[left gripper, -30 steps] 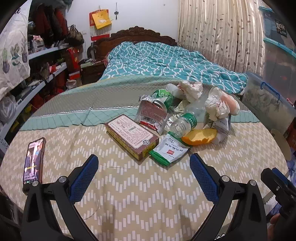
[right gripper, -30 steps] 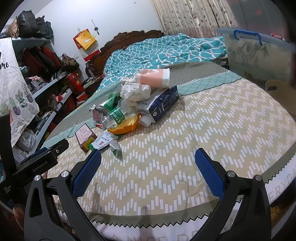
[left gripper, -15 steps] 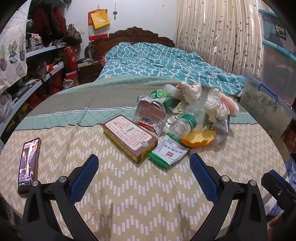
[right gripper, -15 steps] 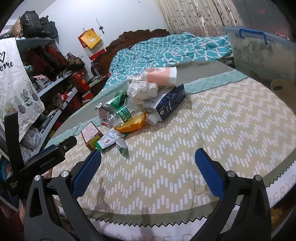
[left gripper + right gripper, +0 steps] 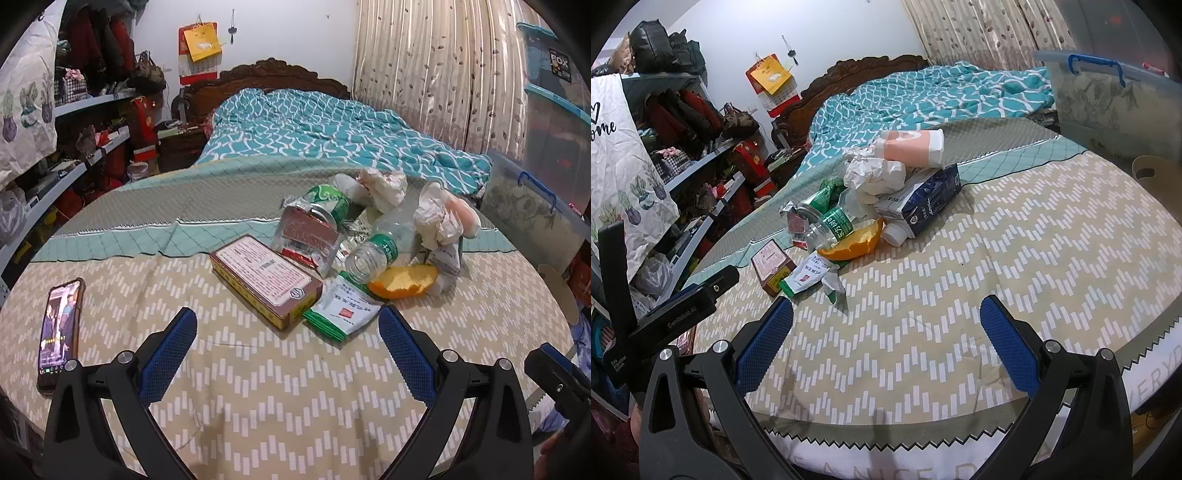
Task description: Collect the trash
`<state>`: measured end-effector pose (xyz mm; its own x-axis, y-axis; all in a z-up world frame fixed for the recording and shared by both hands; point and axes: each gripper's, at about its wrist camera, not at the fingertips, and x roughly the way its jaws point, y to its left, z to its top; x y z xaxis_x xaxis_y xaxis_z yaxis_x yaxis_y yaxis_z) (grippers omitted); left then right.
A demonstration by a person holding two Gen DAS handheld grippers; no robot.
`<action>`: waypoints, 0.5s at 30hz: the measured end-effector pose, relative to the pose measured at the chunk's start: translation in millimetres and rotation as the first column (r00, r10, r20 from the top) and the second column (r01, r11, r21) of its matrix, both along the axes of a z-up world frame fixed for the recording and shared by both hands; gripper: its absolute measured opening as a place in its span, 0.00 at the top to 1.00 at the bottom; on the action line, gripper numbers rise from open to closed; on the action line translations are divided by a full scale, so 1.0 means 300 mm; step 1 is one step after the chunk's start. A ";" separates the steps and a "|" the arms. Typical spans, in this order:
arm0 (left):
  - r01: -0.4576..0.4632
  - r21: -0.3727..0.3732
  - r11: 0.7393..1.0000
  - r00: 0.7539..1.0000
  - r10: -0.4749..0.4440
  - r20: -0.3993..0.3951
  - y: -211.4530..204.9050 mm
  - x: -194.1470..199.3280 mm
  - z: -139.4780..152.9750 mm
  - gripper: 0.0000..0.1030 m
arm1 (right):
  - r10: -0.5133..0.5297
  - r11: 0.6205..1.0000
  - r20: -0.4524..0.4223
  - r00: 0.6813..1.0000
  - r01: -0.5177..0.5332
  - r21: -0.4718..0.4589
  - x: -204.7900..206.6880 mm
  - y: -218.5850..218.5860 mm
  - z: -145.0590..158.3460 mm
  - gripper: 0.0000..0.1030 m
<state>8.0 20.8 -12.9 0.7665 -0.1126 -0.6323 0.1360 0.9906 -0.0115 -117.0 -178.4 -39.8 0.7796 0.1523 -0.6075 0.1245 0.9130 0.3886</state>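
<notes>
A heap of trash lies on the round table (image 5: 280, 384): a brown box (image 5: 264, 280), a white and green sachet (image 5: 343, 308), an orange peel (image 5: 404, 281), a clear bottle (image 5: 380, 249), a green can (image 5: 328, 205), crumpled paper (image 5: 437, 218). The right wrist view shows the same heap with a dark blue carton (image 5: 923, 201) and a pink cup (image 5: 910, 146). My left gripper (image 5: 286, 341) is open and empty, just short of the box. My right gripper (image 5: 886, 332) is open and empty over bare cloth, short of the heap.
A phone (image 5: 59, 332) lies at the table's left edge. A bed (image 5: 325, 125) stands behind the table. Shelves (image 5: 66, 147) line the left wall. A clear storage bin (image 5: 1108, 103) stands at the right. The left gripper's body shows in the right wrist view (image 5: 676, 314).
Both grippers have moved a little closer to the heap and risen slightly. The left view has shifted right, so the phone sits further left. Both jaws have stayed open.
</notes>
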 end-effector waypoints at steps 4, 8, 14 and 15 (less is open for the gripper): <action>-0.015 0.018 1.000 0.999 0.014 0.029 0.009 -0.008 0.008 0.08 | -0.011 1.000 0.012 1.000 0.012 -0.016 -0.008 -0.003 0.016 0.03; -0.025 0.001 1.000 0.999 0.025 0.041 0.024 -0.006 0.019 0.08 | -0.042 0.998 0.044 0.998 0.044 -0.043 -0.015 -0.015 0.041 0.03; -0.026 0.034 0.999 0.982 0.020 0.186 0.011 -0.042 0.091 0.08 | -0.079 0.985 0.145 0.986 0.100 -0.138 -0.024 -0.030 0.120 0.03; -0.032 0.038 0.999 0.979 0.023 0.204 0.008 -0.046 0.102 0.08 | -0.079 0.979 0.197 0.977 0.113 -0.170 -0.032 -0.025 0.160 0.03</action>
<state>-5.9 23.2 17.8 0.8819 -0.0670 -0.4666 0.1042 0.9931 0.0544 -126.7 -185.9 8.3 0.8883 -0.0270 -0.4585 0.1552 0.9572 0.2443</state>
